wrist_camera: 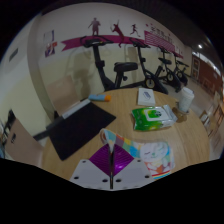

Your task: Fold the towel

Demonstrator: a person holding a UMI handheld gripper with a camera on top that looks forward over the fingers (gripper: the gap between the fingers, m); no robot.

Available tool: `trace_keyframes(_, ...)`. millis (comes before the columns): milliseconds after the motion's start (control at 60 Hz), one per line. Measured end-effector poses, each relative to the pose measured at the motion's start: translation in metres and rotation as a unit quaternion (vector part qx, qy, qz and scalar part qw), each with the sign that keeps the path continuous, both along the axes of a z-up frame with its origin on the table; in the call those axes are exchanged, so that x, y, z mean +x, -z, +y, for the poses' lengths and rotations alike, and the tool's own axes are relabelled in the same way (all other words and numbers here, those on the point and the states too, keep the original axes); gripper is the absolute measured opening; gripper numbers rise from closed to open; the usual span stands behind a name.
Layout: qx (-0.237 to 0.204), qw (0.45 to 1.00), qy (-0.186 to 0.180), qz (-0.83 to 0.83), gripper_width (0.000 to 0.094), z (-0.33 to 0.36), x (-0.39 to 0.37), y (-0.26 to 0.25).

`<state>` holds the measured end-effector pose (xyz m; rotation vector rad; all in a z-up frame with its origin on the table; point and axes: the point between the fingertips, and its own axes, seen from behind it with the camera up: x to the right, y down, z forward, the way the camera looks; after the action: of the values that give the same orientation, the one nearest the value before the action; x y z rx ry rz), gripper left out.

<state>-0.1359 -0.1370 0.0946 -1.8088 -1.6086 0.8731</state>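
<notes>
A light towel with a colourful pattern point(152, 155) lies on the wooden table point(115, 105), just ahead of and to the right of my fingers. My gripper point(112, 150) is low over the table. Its purple pads point(122, 160) meet along the centre line. The towel's near edge runs into the fingertips and seems pinched between them. The part of the towel under the fingers is hidden.
A black mat point(80, 128) lies to the left ahead. A green wipes pack point(152, 118), a white box point(147, 97) and a white jar point(186, 98) stand beyond the towel. Exercise bikes point(120, 70) stand behind the table, and a chair point(15, 130) is at the left.
</notes>
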Motion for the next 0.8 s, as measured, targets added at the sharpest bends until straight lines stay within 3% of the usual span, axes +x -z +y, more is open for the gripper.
trace_keyframes(67, -0.030, 0.999, 0.018, 0.010, 0.0013, 0.022, 0.001, -0.025)
trace_keyframes(183, -0.035, 0.999, 0.037, 0.007, 0.0015, 0.078, 0.008, -0.036)
trace_keyframes(383, 0.016, 0.997, 0.067, -0.030, 0.0020, 0.173, 0.021, 0.025)
trace_keyframes(600, 0.035, 0.996, 0.058, -0.056, 0.0031, 0.206, 0.033, 0.083)
trace_keyframes(633, 0.037, 0.996, 0.054, -0.056, 0.0085, 0.206, 0.035, 0.085)
trace_keyframes(767, 0.046, 0.997, 0.058, -0.037, 0.0880, 0.216, 0.048, 0.057)
trace_keyframes(800, 0.042, 0.997, 0.063, -0.033, 0.0828, 0.217, 0.057, 0.043)
